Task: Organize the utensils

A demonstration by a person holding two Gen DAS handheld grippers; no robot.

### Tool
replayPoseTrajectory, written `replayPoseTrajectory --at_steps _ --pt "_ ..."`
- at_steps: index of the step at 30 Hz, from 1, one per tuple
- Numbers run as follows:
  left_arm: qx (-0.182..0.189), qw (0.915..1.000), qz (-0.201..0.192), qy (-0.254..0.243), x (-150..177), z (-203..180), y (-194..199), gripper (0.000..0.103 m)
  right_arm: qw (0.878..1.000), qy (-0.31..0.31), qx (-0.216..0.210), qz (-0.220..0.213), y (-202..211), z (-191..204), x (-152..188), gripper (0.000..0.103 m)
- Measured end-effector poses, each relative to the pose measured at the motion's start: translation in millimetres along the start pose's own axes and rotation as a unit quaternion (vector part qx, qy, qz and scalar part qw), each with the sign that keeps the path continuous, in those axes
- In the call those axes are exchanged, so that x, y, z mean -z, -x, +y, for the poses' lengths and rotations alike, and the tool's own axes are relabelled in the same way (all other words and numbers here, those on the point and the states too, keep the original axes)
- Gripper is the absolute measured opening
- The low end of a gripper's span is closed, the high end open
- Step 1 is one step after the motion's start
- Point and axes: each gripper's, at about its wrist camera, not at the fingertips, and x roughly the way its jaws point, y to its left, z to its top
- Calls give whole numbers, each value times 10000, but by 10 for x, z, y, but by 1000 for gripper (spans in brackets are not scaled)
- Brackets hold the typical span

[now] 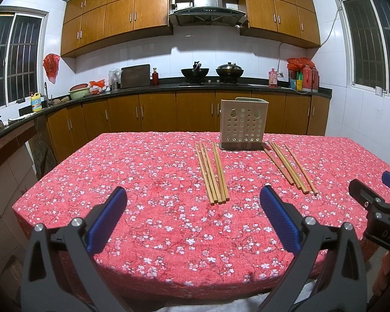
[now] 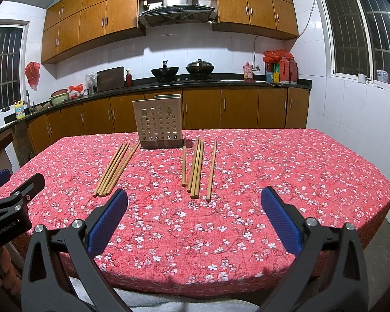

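Observation:
A beige perforated utensil holder [image 1: 243,124] [image 2: 158,122] stands upright at the far middle of the table. Several wooden chopsticks lie in a left bundle [image 1: 212,173] [image 2: 115,170] and a right group [image 1: 290,167] [image 2: 199,167] in front of it. My left gripper [image 1: 193,197] is open and empty, above the near table edge, short of the left bundle. My right gripper [image 2: 195,200] is open and empty, just short of the right group. Each gripper shows at the edge of the other's view: the right [image 1: 377,205], the left [image 2: 13,197].
The table wears a red floral cloth [image 1: 156,182] [image 2: 273,169]. Behind it runs a dark kitchen counter [image 1: 143,89] with two woks [image 1: 195,72], bottles and bags, over wooden cabinets. Tiled walls and barred windows stand on both sides.

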Motion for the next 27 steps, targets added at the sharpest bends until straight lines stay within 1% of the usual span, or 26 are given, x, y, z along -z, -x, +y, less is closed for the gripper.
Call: replayPoseTrajectory --at_steps 10,14,16,17,20,22,24,26,27 --pt "-6 10000 13 1 -22 17 -1 99 10000 -9 -7 11 -12 9 13 101" --pt "-69 10000 68 10 -15 20 -22 99 9998 -71 -121 119 -48 8 17 101" --pt "-122 9998 179 33 9 37 -84 99 9996 -123 -140 205 -103 -42 33 101" --pt "-126 9997 226 37 -29 23 -62 99 9994 -154 -147 259 -129 -75 30 101" --pt "-229 9982 549 54 7 114 -208 99 9985 -270 -101 465 -277 -134 5 101" --pt "-278 9967 756 67 20 183 -392 99 9979 -280 22 591 -403 -199 -47 101" --pt "-285 9950 951 116 -9 280 -523 99 9963 -284 244 767 -566 -252 -138 100" --pt "-318 9934 1091 173 -52 347 -664 99 9941 -353 406 942 -727 -314 -213 93" --pt "-298 9928 1143 205 -83 387 -728 99 9920 -404 492 1091 -846 -359 -260 86"
